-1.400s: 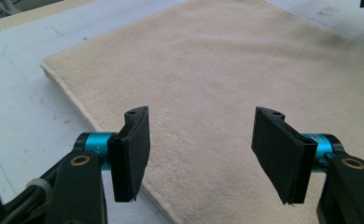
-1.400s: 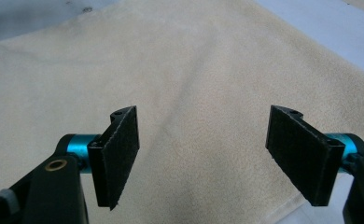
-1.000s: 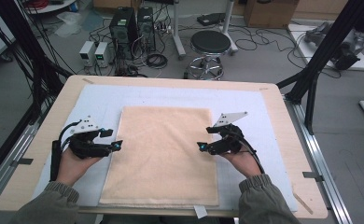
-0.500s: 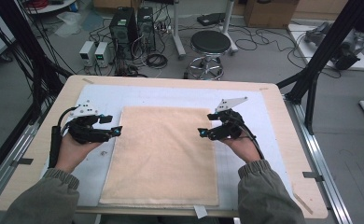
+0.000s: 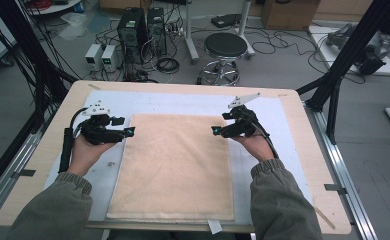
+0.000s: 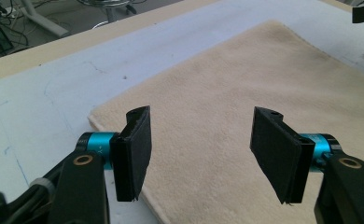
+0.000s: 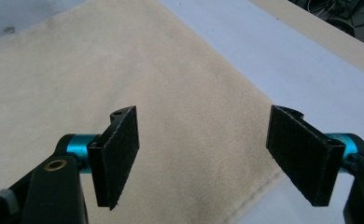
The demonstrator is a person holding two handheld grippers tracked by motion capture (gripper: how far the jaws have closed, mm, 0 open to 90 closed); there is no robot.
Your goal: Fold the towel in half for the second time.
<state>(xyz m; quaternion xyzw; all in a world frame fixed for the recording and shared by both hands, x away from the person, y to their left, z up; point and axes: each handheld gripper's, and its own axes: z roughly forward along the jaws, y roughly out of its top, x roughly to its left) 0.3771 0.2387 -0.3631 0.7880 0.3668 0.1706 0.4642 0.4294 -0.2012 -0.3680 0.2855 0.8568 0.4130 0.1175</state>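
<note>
The high view showed a beige towel (image 5: 175,167) lying flat on the white mat (image 5: 288,150) in the middle of the table (image 5: 43,175), with the left gripper (image 5: 129,131) just at its left edge and the right gripper (image 5: 216,131) just at its right edge, both near the far corners. The risk, in my judgement, was that the two grippers would not take the cloth at the same height: if one side caught only the nap or missed the edge, the towel would be pulled crooked and any fold would come out uneven. A gripper coming down too flat could also push the edge and wrinkle it instead of getting under it. In the left gripper view the fingers (image 6: 132,156) stood spread apart above the towel's corner, with nothing between them. In the right gripper view the fingers (image 7: 117,154) were also spread wide over the towel's edge, holding and touching nothing.
</note>
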